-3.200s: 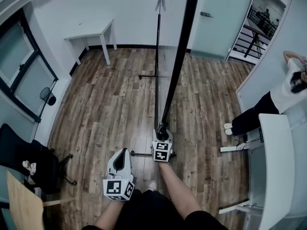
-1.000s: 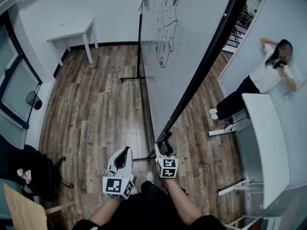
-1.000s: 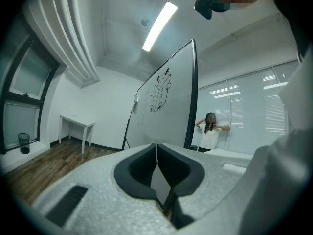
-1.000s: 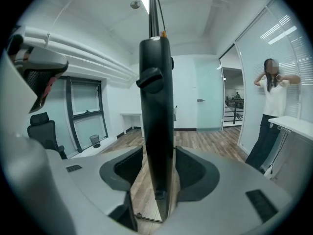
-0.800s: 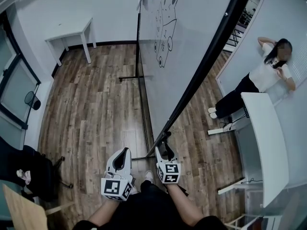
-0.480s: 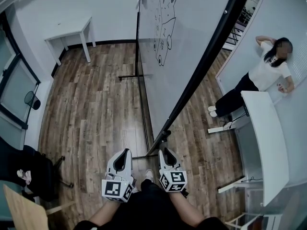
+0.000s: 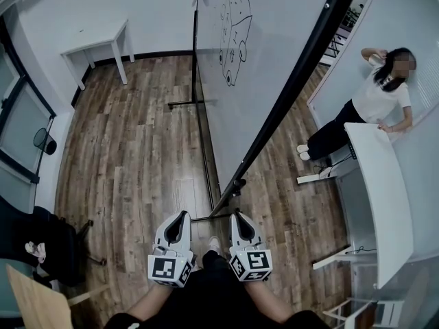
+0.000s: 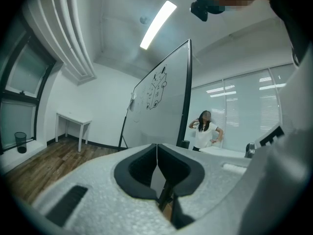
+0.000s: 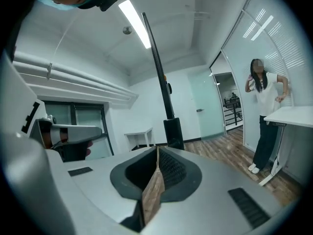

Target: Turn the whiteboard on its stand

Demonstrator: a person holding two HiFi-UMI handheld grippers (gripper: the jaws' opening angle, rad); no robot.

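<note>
Standing on one black metal stand (image 7: 199, 136), one large black-framed whiteboard (image 7: 274, 67), just ahead of two grey-and-white grippers: left gripper (image 7: 182, 215) pinched together, empty; right gripper (image 7: 235, 216) closing on nothing, clear of the frame's near corner.

Bright even lighting, ceiling strip light (image 8: 157, 24) glaring, strong fisheye distortion, dark vignetted corners

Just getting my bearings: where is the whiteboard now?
In the head view the whiteboard fills the upper middle, standing on the wooden floor between the small white table at left and a person at right.
</note>
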